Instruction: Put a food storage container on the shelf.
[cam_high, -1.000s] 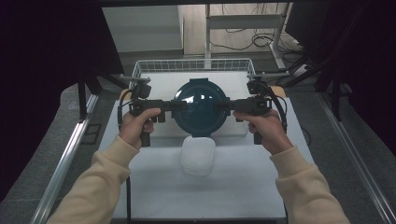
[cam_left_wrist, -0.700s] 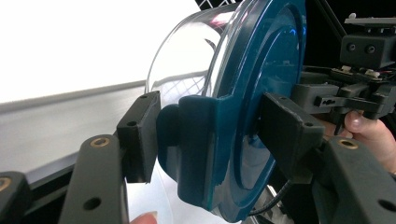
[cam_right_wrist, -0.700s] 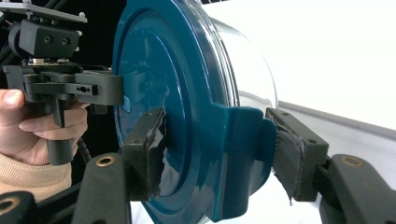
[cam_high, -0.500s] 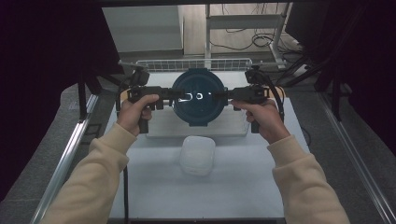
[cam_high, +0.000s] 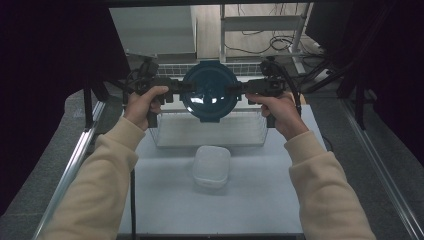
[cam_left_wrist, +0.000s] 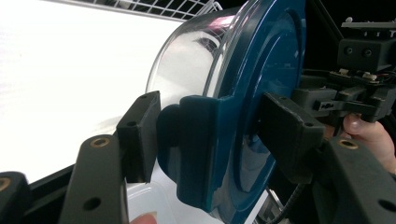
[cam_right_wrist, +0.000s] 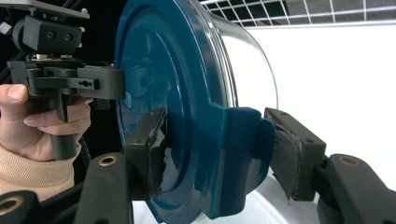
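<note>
Two-handed carry of a lidded container. I hold the round glass container with the blue lid (cam_high: 210, 91) in the air above the wire basket (cam_high: 209, 131), one gripper on each side. My left gripper (cam_high: 176, 89) is closed on the lid's left latch tab (cam_left_wrist: 187, 140), one jaw on the lid's face and the other on the glass side. My right gripper (cam_high: 245, 89) is closed the same way on the opposite tab (cam_right_wrist: 238, 154). Gripping at opposite tabs balances the weight and keeps the container from swinging. The lid faces me and the overhead camera, so the container is tipped onto its side. A small white lidded box (cam_high: 212, 166) sits on the table (cam_high: 165, 200), just in front of the basket.
</note>
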